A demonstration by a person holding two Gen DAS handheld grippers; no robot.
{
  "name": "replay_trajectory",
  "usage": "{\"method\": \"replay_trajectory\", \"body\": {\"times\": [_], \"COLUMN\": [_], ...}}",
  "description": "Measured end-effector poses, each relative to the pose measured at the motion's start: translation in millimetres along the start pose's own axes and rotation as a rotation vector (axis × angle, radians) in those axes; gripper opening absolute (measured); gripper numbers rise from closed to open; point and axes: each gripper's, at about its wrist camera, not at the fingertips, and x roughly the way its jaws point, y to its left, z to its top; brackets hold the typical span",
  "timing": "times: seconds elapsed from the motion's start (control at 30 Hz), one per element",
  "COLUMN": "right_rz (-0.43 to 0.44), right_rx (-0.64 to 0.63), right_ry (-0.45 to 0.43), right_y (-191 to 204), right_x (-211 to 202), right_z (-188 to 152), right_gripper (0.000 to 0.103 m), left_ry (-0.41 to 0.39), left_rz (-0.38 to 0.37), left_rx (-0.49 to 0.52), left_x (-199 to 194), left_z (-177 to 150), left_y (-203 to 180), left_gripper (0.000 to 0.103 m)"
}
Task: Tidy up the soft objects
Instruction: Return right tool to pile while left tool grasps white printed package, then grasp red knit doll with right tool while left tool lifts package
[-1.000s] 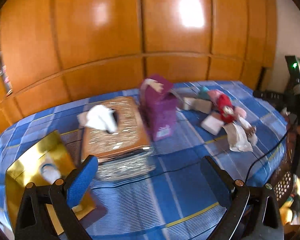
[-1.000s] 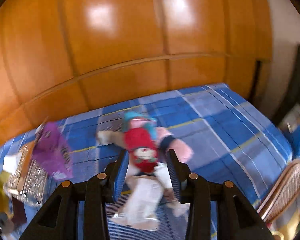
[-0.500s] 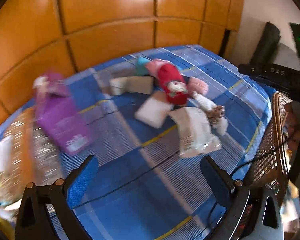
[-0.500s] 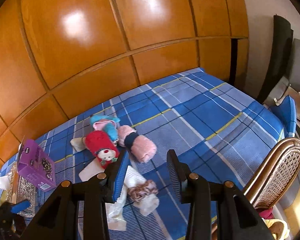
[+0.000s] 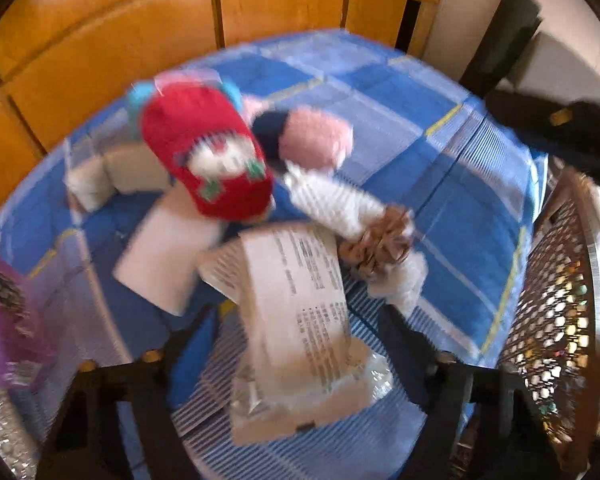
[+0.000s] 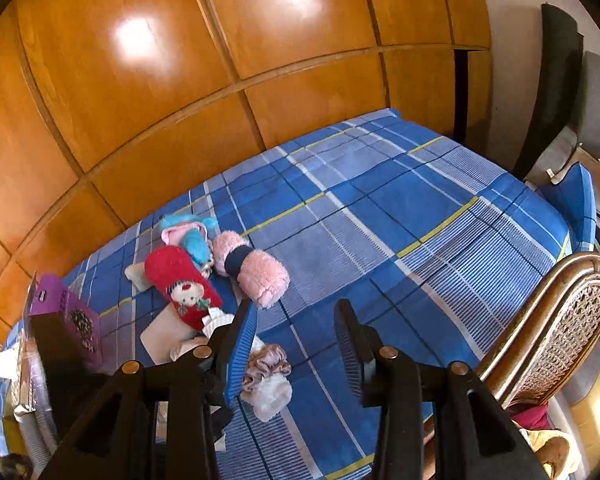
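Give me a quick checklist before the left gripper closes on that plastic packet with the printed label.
1. Left gripper open: ok.
2. Clear plastic packet with printed label lying between its fingers: ok.
3. Left wrist picture sharp enough to judge contact: not ok, blurred.
4. Brown frilly fabric scrunchie clear of the packet: cannot tell.
5. Right gripper open and empty: ok.

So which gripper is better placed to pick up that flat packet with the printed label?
Probably the left gripper: its open fingers straddle the packet. The right gripper hangs open above bare cloth beside it.
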Motion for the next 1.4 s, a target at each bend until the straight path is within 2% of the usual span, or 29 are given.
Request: {"method": "replay_trajectory", "body": {"times": [0.03,0.17,0.27,0.37,0.47,0.53,0.57,0.63,0.67,0.8,0.9,0.93,0.97,1.0,1.07,1.17,1.4], "right_rz": [0.003,0.019,0.051,0.096,0.151,0.168,0.163,0.148,0.141,0.061,0.025,0.020,0.001,-0.009,0.019,0.067,0.207], "right_rx": [-0.006,-0.037,-0.056,-0.069,-0.086,-0.107,-0.119,-0.147,-0.156,-0.227,-0.274,-0.287,-0.303,-0.316,-0.338,-0.349,-0.358], "right_ry": [0.008,0.038,0.068,0.108,0.170,0.198,0.207,0.227,0.233,0.242,0.273,0.280,0.280,0.284,0.270,0.265,0.343], "right_y": [1,5,14,25,45,59,66,82,89,115,125,126,127,127,128,133,146], "right_x": [1,7,11,17,30,42,48,65,72,107,130,134,138,139,133,125,122], "right_z": [-1,-3,-2,1,6,9,10,12,13,17,16,14,12,11,8,7,0], "right_gripper": [0.040,0.040,0.040,0.040,0.040,0.040,0.041,0.056,0.059,0.063,0.063,0.058,0.048,0.027,0.018,0.016,0.016], "left_ry": [0.019,-0.038,-0.054,-0.062,-0.086,-0.116,-0.127,-0.144,-0.148,-0.170,-0.183,-0.188,-0.197,-0.203,-0.218,-0.246,-0.292], "left_rz": [-0.002,-0.003,0.013,0.073,0.115,0.116,0.119,0.125,0.129,0.164,0.161,0.162,0.167,0.174,0.203,0.244,0.301], "left_rx": [-0.024,-0.048,-0.073,-0.073,-0.117,-0.151,-0.171,-0.200,-0.206,-0.203,-0.210,-0.204,-0.196,-0.187,-0.161,-0.130,-0.090], "left_x": [7,-4,-17,-29,-43,-48,-51,-52,-50,-48,-49,-51,-51,-49,-46,-46,-45], "left_z": [-2,-19,-40,-63,-88,-103,-109,-116,-115,-119,-121,-123,-125,-123,-122,-126,-131], "left_y": [3,18,37,56,77,89,94,100,98,90,92,93,92,92,88,81,73], "left_gripper": [0.058,0.049,0.049,0.050,0.050,0.050,0.051,0.052,0.053,0.055,0.055,0.055,0.055,0.056,0.056,0.057,0.057]}}
